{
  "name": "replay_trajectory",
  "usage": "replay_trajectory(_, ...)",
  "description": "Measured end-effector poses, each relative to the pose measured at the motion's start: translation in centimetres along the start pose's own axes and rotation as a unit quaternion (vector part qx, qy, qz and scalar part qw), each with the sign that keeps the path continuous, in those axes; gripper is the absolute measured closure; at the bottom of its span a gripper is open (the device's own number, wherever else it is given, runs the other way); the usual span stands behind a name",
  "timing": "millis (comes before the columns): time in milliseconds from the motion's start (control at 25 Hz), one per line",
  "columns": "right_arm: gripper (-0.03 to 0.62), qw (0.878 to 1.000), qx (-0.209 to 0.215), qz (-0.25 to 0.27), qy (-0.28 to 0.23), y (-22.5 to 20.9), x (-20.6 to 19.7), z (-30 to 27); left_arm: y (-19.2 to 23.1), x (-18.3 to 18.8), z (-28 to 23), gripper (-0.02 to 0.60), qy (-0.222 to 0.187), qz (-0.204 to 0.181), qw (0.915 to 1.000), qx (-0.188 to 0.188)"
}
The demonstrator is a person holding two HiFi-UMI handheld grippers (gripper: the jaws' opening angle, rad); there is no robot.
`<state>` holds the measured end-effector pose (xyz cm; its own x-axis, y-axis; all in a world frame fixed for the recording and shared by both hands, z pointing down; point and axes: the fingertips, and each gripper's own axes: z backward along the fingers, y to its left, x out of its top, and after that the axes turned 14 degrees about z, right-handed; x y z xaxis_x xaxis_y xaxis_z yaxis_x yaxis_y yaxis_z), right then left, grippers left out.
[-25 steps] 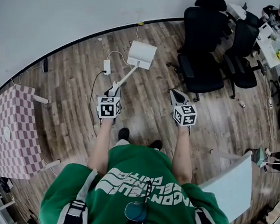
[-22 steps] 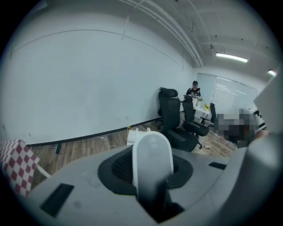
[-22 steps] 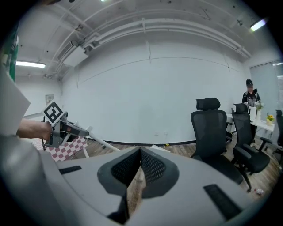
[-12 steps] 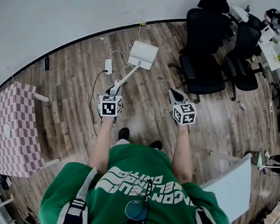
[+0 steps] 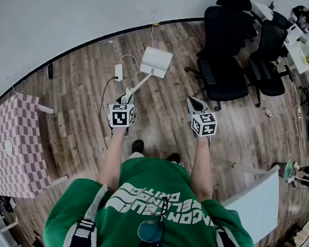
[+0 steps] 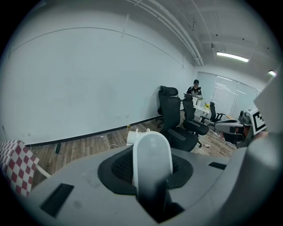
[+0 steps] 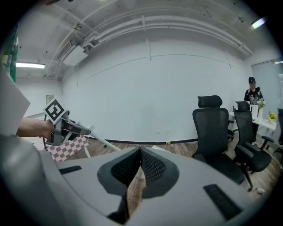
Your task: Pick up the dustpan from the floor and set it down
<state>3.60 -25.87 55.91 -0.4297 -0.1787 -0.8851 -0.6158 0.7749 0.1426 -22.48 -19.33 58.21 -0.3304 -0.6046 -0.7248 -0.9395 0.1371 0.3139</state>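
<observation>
The white dustpan (image 5: 155, 61) sits low near the wall, and its long handle (image 5: 141, 83) slants back to my left gripper (image 5: 126, 98). That gripper is shut on the handle's rounded end (image 6: 152, 155), which stands between its black pads. Whether the pan touches the floor I cannot tell. My right gripper (image 5: 194, 104) hovers beside it over the wood floor, its jaws shut with their tips meeting (image 7: 139, 151) and nothing between them. In the right gripper view the left gripper (image 7: 66, 127) and the sloping handle (image 7: 102, 142) show at the left.
Black office chairs (image 5: 225, 51) stand to the right of the dustpan. A white power strip (image 5: 118, 72) with cables lies on the floor near the handle. A pink checkered table (image 5: 15, 146) is at the left, a white panel (image 5: 255, 204) at the right. A person (image 5: 303, 15) sits at a far desk.
</observation>
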Motion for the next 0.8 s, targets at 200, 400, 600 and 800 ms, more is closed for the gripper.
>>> replay_trajectory(200,0.586,1.0,-0.004,-0.01,0.011,0.4,-1.1,0.0,0.2,-0.7,-0.9,0.477,0.018,-0.008,0.9998,-0.005)
replay_trajectory(400,0.586,0.999,-0.017,-0.022,0.028,-0.2,-2.9,0.6,-0.4,-2.3,-3.0,0.477,0.047,-0.018,0.9987,-0.01)
replay_trajectory(600,0.586,0.997,-0.036,-0.053,0.052,-0.3,-6.0,1.9,-1.3,-4.9,-4.6,0.477,0.088,-0.034,0.9954,-0.019)
replay_trajectory(800,0.586,0.992,-0.052,-0.085,0.081,-0.1,-9.8,3.8,-3.3,-7.8,-6.2,0.477,0.133,-0.062,0.9886,-0.035)
